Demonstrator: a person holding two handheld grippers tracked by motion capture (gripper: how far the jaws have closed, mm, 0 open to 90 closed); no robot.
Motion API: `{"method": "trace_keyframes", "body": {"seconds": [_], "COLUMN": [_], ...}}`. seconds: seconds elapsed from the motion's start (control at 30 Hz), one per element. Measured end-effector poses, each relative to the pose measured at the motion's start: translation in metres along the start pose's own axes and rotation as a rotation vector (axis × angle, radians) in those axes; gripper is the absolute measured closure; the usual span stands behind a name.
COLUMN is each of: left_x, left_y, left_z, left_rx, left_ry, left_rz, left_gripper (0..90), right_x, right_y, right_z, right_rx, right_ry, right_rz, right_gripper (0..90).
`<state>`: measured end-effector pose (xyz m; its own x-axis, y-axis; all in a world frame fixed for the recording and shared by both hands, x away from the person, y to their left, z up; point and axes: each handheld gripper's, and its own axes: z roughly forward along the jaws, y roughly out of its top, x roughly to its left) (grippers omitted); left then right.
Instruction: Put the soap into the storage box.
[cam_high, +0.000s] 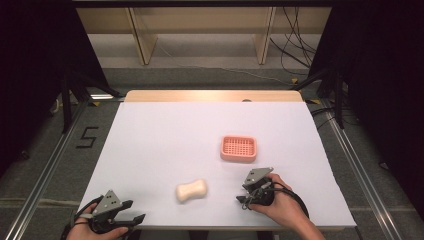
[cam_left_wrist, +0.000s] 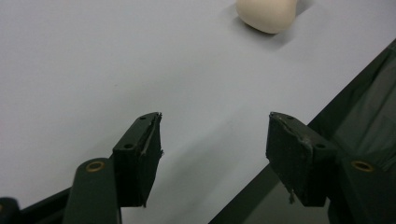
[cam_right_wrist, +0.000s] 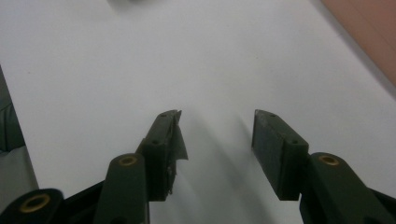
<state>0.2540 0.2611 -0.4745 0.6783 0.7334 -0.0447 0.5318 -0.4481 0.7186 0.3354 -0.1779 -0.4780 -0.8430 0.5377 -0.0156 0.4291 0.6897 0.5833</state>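
A cream, bone-shaped bar of soap (cam_high: 191, 190) lies on the white table (cam_high: 165, 135), near its front. A pink slotted soap dish (cam_high: 239, 148) sits farther back and to the right, with nothing in it. My left gripper (cam_high: 136, 211) rests at the front left edge, open, its jaws pointing right toward the soap. In the left gripper view the jaws (cam_left_wrist: 215, 140) stand wide apart over bare table, with the soap (cam_left_wrist: 266, 14) ahead. My right gripper (cam_high: 241, 200) sits right of the soap and in front of the dish. It (cam_right_wrist: 217, 135) is open with nothing between its pads.
The table's front edge (cam_left_wrist: 289, 154) runs under my left gripper's right jaw, with dark floor beyond it. A wooden strip (cam_high: 212, 95) borders the far edge. A salmon-coloured surface (cam_right_wrist: 369, 32) crosses the right gripper view's top right corner, too blurred to name.
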Motion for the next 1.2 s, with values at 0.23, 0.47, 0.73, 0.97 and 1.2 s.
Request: {"method": "trace_keyframes", "body": {"seconds": [0.23, 0.47, 0.73, 0.97, 1.2], "left_x": [-0.002, -0.003, -0.002, -0.001, -0.003], "left_y": [-0.001, -0.001, -0.001, -0.001, -0.002], "left_z": [0.002, 0.002, -0.001, -0.001, 0.000], "left_rx": [-0.004, -0.012, -0.010, -0.009, -0.013], "left_ry": [0.002, -0.015, -0.030, -0.039, -0.045], "left_rz": [-0.023, -0.015, -0.005, -0.005, -0.045], "left_gripper": [34.7, 33.9, 33.8, 33.7, 33.6], "right_x": [0.000, 0.002, 0.001, 0.007, 0.009], "right_y": [0.006, 0.026, 0.053, 0.069, 0.079], "right_z": [-0.004, -0.003, 0.000, 0.001, 0.009], "right_rx": [-0.001, 0.161, 0.303, 0.383, 0.406], "right_ry": [0.001, 0.059, 0.093, 0.111, 0.122], "right_rz": [-0.082, -0.230, -0.323, -0.335, -0.378], "right_gripper": [49.2, 44.6, 41.4, 40.4, 38.1]}}
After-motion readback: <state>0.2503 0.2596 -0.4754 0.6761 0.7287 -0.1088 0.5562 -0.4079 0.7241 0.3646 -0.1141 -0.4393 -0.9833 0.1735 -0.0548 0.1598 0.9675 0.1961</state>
